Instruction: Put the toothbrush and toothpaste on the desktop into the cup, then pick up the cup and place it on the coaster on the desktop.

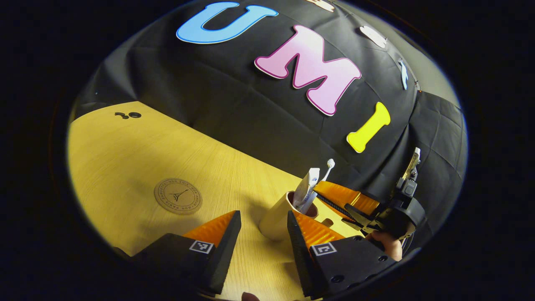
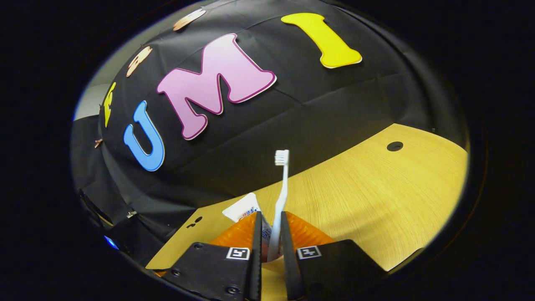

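Right gripper view: gripper (image 2: 271, 234) hides cup, perhaps pinching toothbrush (image 2: 282, 190).

Light wood-grain surface (image 1: 125, 154). Round coaster (image 1: 177, 196) flat on it, cup (image 1: 276, 220) standing upright just beside, apart from coaster. Dark round hole (image 1: 134, 114) near far edge; another (image 2: 394, 146) in right gripper view.

One cup (image 1: 278, 219), one toothbrush (image 2: 282, 188), one toothpaste (image 1: 306, 186), one coaster (image 1: 178, 196), two grippers (image 1: 261, 234) (image 2: 270, 234).
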The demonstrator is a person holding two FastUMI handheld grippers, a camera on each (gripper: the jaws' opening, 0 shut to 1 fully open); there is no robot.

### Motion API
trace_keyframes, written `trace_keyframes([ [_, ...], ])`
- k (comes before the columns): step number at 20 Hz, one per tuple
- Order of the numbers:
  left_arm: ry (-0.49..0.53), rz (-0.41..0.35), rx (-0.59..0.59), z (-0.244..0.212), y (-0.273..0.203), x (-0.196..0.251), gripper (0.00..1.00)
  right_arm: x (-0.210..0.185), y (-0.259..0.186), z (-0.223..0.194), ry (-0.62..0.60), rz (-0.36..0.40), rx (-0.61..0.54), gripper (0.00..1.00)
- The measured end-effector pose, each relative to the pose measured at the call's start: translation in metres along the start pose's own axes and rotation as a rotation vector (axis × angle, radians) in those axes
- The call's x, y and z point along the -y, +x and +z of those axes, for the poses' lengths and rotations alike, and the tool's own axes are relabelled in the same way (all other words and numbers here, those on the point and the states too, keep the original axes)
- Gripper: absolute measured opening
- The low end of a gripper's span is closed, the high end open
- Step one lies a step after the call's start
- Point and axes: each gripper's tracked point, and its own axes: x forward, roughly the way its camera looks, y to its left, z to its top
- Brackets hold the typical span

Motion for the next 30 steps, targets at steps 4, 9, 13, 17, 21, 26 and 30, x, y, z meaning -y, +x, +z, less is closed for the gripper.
trace_keyframes([
  [4,0.022,0.023,-0.035,-0.006,-0.011,-0.006,0.70,0.009,-0.015,-0.011,-0.050,-0.006,-0.068,0.29],
  [9,0.011,0.046,-0.056,-0.007,-0.022,-0.015,0.70,0.018,-0.024,-0.019,-0.064,-0.024,-0.123,0.29],
  [13,0.011,0.058,-0.071,-0.003,-0.032,-0.018,0.70,0.022,-0.041,-0.019,-0.039,-0.025,-0.191,0.37],
  [17,0.012,0.076,-0.084,0.006,-0.050,-0.022,0.70,0.025,-0.067,-0.019,-0.138,-0.008,-0.325,0.46],
  [21,0.038,0.105,-0.106,0.015,-0.073,-0.029,0.70,0.023,-0.081,-0.026,-0.290,0.010,-0.487,0.58],
  [26,0.065,0.126,-0.119,0.032,-0.099,-0.033,0.70,0.029,-0.077,-0.034,-0.422,0.000,-0.641,0.53],
  [30,0.070,0.145,-0.129,0.037,-0.116,-0.044,0.70,0.034,-0.068,-0.046,-0.514,-0.014,-0.764,0.64],
])
